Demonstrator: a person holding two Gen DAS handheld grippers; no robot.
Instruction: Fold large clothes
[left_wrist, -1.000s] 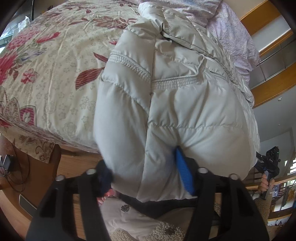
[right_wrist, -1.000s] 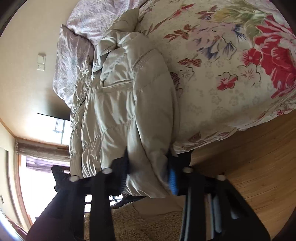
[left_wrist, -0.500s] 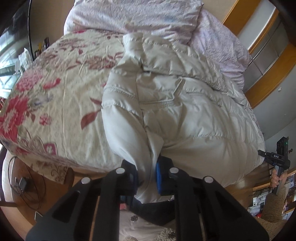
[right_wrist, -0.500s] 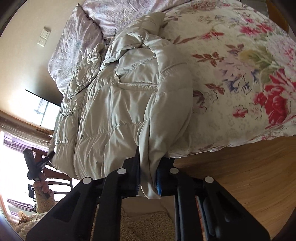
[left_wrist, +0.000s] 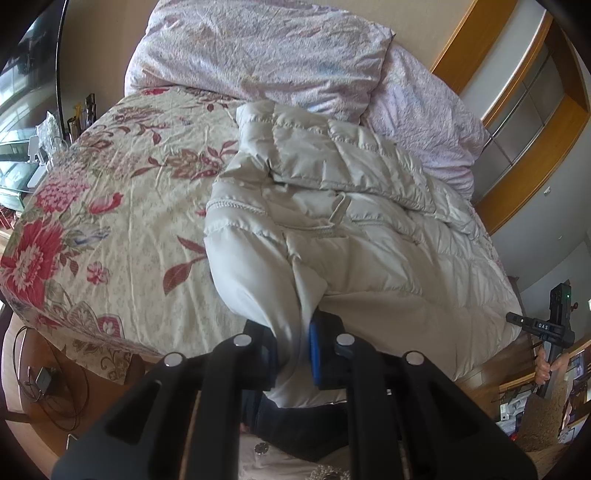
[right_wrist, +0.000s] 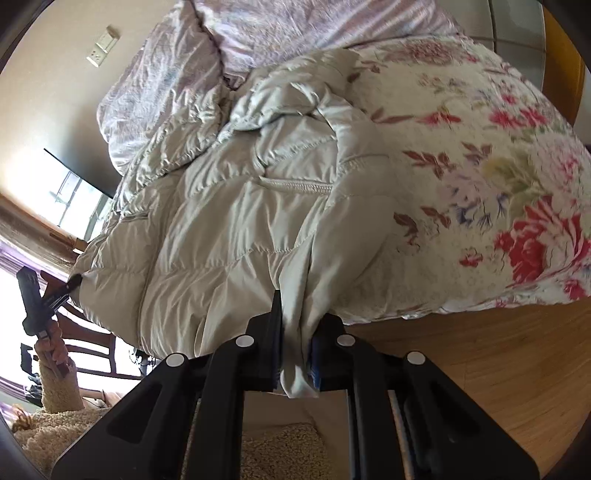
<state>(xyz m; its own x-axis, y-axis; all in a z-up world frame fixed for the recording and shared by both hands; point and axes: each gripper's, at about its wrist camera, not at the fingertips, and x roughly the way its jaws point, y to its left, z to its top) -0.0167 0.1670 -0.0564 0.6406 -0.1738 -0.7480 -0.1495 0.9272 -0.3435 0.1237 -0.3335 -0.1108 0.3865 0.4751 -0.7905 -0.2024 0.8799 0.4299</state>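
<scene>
floral bedspread (left_wrist: 110, 229) at left, beige puffer jacket (left_wrist: 369, 240) spread on it below the lilac pillows (left_wrist: 258, 48); left gripper (left_wrist: 293, 350) clamped on jacket hem at near bed edge; right gripper (right_wrist: 295, 354) likewise pinching hem fabric

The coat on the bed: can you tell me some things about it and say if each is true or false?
1. The coat is bright red. False: it is pale beige.
2. The left tongs are shut on the coat. True.
3. The right tongs are open and empty. False: they pinch the coat's hem.
4. The bedspread has flowers on it. True.
5. The coat lies on the floor. False: it lies on the bed.
</scene>
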